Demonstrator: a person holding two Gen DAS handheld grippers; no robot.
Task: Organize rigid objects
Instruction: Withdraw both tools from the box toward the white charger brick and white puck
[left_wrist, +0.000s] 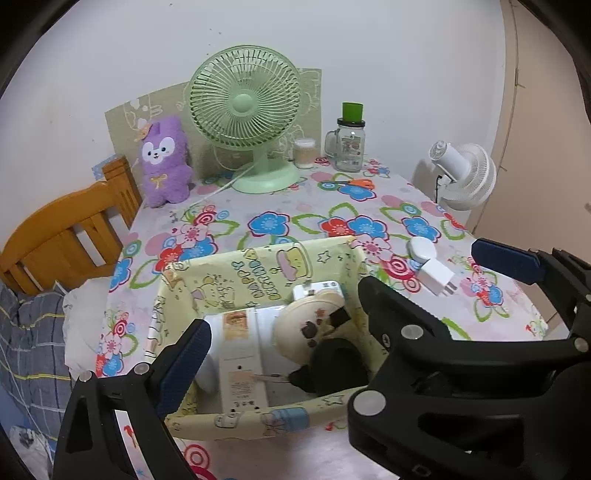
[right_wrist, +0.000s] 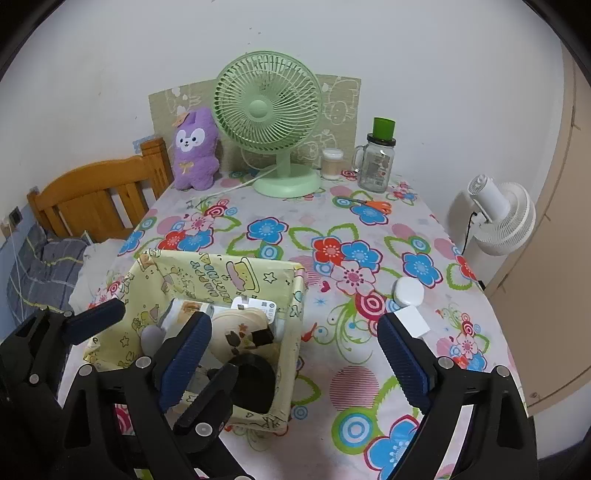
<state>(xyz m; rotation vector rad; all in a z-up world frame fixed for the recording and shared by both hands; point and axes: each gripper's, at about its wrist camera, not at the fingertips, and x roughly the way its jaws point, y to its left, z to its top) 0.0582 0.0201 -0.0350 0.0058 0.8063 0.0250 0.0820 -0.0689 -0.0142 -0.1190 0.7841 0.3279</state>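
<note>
A yellow cartoon-print fabric basket (left_wrist: 258, 266) (right_wrist: 207, 269) stands on the flowered table. It holds a white box (left_wrist: 240, 354), a cream round case (left_wrist: 306, 321) (right_wrist: 240, 328), a white charger (right_wrist: 258, 306) and a black round object (left_wrist: 332, 365) (right_wrist: 255, 384). A white charger plug (left_wrist: 437, 275) (right_wrist: 412, 321) and a white round device (left_wrist: 423, 248) (right_wrist: 408, 291) lie on the cloth right of the basket. My left gripper (left_wrist: 277, 369) is open and empty over the basket's near side. My right gripper (right_wrist: 295, 358) is open and empty, just right of the basket; its right fingertip (right_wrist: 399, 347) sits beside the plug.
At the back stand a green fan (right_wrist: 267, 125), a purple plush (right_wrist: 194, 151), a small jar (right_wrist: 331, 162) and a glass mug jar with green lid (right_wrist: 376, 162). Orange scissors (right_wrist: 373, 205) lie nearby. A wooden chair (right_wrist: 99, 199) is left, a white fan (right_wrist: 498, 218) right.
</note>
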